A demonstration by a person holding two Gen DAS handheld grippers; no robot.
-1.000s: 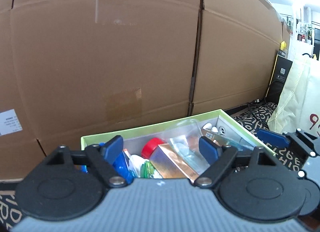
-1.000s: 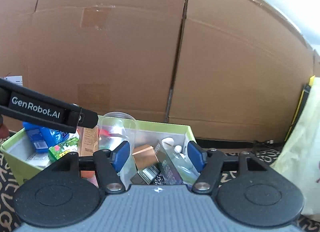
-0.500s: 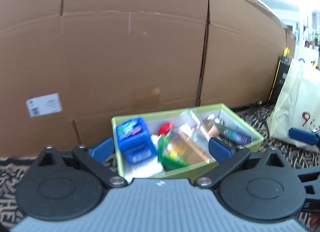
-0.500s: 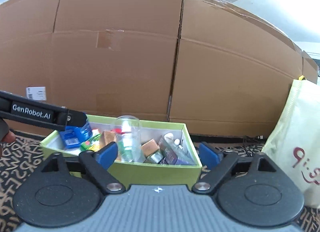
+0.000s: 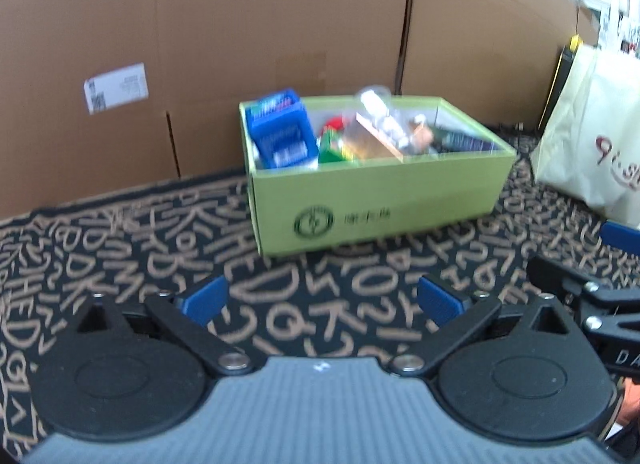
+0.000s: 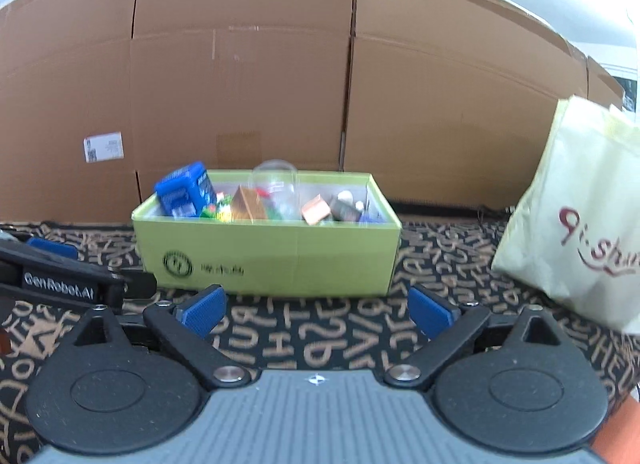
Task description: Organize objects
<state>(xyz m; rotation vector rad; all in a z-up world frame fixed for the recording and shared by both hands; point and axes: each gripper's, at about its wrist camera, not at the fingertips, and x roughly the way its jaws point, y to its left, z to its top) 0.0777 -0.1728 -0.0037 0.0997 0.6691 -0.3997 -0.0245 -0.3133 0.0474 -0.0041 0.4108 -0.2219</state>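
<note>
Right wrist view: a lime-green cardboard box [image 6: 272, 260], packed with assorted items, is seen at frame centre on the lettered black carpet [image 6: 320, 336]; both tongs [image 6: 316, 310] [image 5: 322, 302], just opened, are held spread and empty.

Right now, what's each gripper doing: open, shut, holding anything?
Left gripper: open, holding nothing; its jaws have just been opening.
Right gripper: open, holding nothing; its jaws have just been opening.
</note>
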